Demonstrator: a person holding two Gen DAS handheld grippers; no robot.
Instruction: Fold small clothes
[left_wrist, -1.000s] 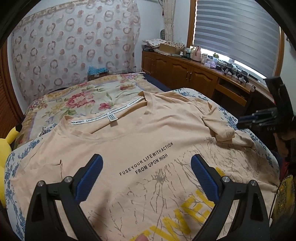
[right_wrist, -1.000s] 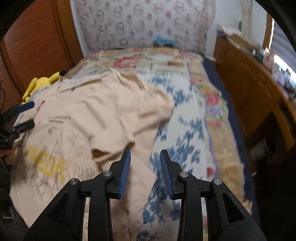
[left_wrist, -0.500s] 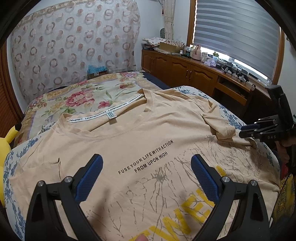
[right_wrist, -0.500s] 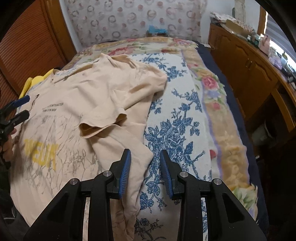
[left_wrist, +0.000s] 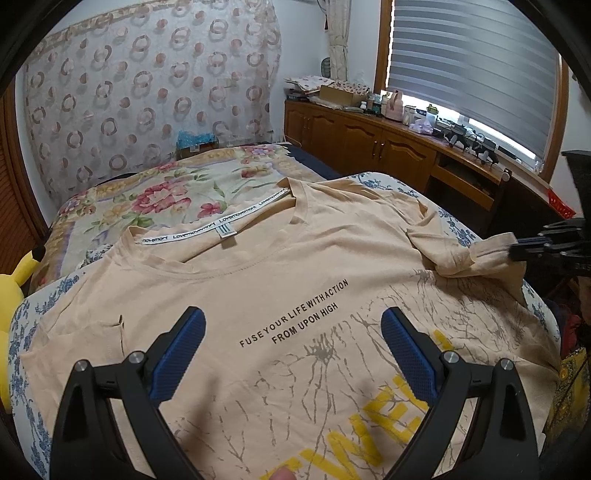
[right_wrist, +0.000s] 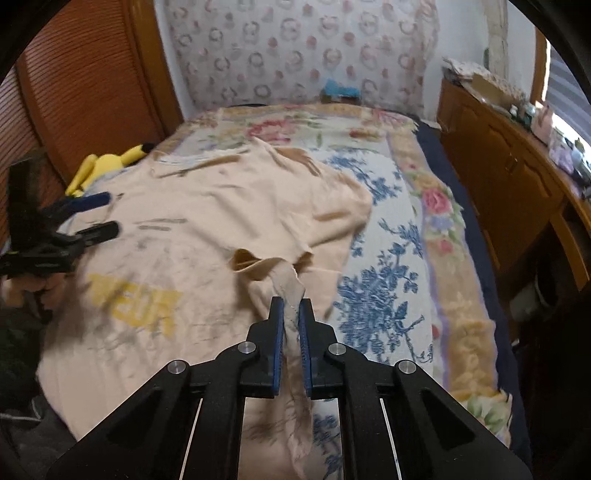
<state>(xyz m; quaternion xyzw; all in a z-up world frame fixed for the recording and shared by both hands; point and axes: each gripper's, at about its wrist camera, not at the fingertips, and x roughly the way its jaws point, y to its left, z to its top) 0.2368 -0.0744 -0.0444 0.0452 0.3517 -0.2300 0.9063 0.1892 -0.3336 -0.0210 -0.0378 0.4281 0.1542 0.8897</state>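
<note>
Change since earlier frame: right gripper (right_wrist: 291, 308) has gone from part-open over the shirt's edge to nipping it; jaws closing, cloth between the pads, fabric lifted clear of the bed.
T-shirt (left_wrist: 295, 295): peach, printed side up, spread flat on the flowered bedspread (right_wrist: 380, 295); collar toward the headboard curtain, hem toward the person.
Right claw: clamped on the shirt's side edge just below the sleeve (right_wrist: 258, 264), which is bunched.
Left gripper (left_wrist: 293, 347): jaws wide apart, nothing held, hovering over the shirt's chest print.
Handling, judged: thin, light, limp knit; drapes and wrinkles, will slide on the bedspread.
Grip advice: take seams or hem corners, both sides together, so the fold line stays straight.
</note>
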